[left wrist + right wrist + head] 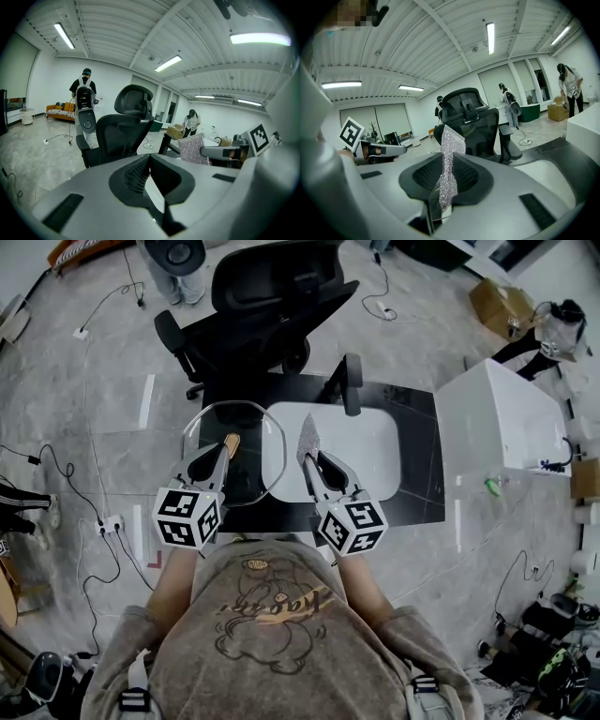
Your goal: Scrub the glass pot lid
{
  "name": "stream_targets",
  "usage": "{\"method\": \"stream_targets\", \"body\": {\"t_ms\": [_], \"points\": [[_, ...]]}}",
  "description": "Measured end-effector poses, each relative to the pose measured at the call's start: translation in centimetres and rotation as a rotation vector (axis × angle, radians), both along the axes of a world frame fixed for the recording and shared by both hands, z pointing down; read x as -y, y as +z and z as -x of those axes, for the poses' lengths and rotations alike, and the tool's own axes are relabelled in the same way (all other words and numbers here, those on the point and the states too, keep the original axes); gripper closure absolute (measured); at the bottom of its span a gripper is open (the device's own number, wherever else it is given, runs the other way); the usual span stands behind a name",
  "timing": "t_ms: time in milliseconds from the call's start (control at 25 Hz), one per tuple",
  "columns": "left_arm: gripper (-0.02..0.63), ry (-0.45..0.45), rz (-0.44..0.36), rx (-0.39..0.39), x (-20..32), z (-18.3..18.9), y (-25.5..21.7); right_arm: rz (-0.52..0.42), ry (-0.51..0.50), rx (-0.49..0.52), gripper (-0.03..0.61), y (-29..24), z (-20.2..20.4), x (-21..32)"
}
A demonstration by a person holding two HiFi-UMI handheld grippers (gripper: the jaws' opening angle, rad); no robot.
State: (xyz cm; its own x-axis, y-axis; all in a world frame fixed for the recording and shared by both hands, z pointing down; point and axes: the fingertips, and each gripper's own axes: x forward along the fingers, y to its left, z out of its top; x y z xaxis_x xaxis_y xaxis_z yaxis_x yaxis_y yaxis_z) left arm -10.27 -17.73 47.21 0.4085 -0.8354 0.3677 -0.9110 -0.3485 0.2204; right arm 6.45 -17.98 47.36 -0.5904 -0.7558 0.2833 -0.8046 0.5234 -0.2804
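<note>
Left gripper clamping glass pot lid by wooden knob; right gripper pinching glittery scrubber, lid lying at its 9 o'clock, just beside.

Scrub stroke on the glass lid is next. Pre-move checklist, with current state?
1. Left gripper holds the glass pot lid: jaws shut, tips at its wooden knob. ok.
2. Right gripper holds the scrub cloth: jaws shut on it, cloth sticking out past them. ok.
3. Cloth against lid: the head view shows a gap between them. not ok.
4. Lid over the sink basin: mostly over the black counter left of it. not ok.
5. Lid wet or soapy: cannot tell.
6. Faucet out of the way: stands beyond both grippers. ok.
</note>
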Motion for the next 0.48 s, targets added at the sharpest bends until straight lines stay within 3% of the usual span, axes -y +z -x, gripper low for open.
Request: {"method": "stream_targets", "body": {"t_ms": [480], "points": [[0.595, -0.003, 0.056, -0.01, -0.5, -0.5, 1.3, 0.015, -0.066, -0.011, 0.499, 0.6, 0.7, -0.2]]}}
